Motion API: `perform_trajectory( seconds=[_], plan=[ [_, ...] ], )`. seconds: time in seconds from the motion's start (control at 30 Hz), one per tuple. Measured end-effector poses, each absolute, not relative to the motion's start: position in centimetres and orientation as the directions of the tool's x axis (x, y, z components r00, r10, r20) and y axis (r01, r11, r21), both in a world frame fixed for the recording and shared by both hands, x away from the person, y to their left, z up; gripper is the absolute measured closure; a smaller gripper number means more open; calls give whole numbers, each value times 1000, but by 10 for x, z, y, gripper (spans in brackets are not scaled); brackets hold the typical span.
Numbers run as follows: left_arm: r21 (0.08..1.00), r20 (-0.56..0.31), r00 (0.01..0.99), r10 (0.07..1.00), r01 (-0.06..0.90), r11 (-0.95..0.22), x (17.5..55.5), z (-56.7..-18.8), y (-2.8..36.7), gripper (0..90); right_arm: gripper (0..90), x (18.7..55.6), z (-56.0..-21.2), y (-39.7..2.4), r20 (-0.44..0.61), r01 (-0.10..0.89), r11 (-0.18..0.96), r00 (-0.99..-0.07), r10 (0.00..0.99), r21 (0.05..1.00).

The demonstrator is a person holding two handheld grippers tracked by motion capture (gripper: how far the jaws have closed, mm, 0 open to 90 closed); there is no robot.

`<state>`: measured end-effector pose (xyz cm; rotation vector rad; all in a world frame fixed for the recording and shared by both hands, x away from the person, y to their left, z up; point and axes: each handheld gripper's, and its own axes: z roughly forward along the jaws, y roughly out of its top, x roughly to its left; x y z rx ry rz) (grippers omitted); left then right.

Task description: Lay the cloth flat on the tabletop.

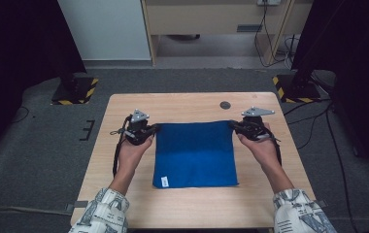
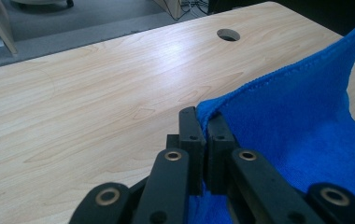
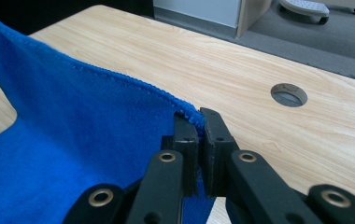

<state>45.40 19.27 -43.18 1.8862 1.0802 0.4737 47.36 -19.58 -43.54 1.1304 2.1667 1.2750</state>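
Observation:
A blue cloth [image 1: 194, 154] lies on the wooden table [image 1: 182, 104], its near part flat and its far edge lifted and stretched between both grippers. My left gripper [image 1: 154, 129] is shut on the cloth's far left corner; in the left gripper view the black jaws pinch the blue cloth [image 2: 301, 121] at my left gripper [image 2: 205, 122]. My right gripper [image 1: 233, 124] is shut on the far right corner, and the right gripper view shows the hem of the blue cloth [image 3: 73, 116] clamped in my right gripper [image 3: 199, 121]. A small white tag [image 1: 164, 182] sits at the cloth's near left corner.
A round cable hole [image 1: 225, 105] lies in the table just behind the cloth. Dark stands with yellow-black striped bases [image 1: 75, 90] stand on the grey carpet at both far corners. A wooden desk and cables [image 1: 270, 34] are at the back.

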Motion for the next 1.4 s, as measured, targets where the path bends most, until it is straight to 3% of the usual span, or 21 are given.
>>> perform_trajectory(
  seconds=[1.4],
  plan=[
    [810,-69,515,854,529,-254,491,-465,178,880,858,514,-482,-192,78,525,270,-548,833,807]
  ],
)
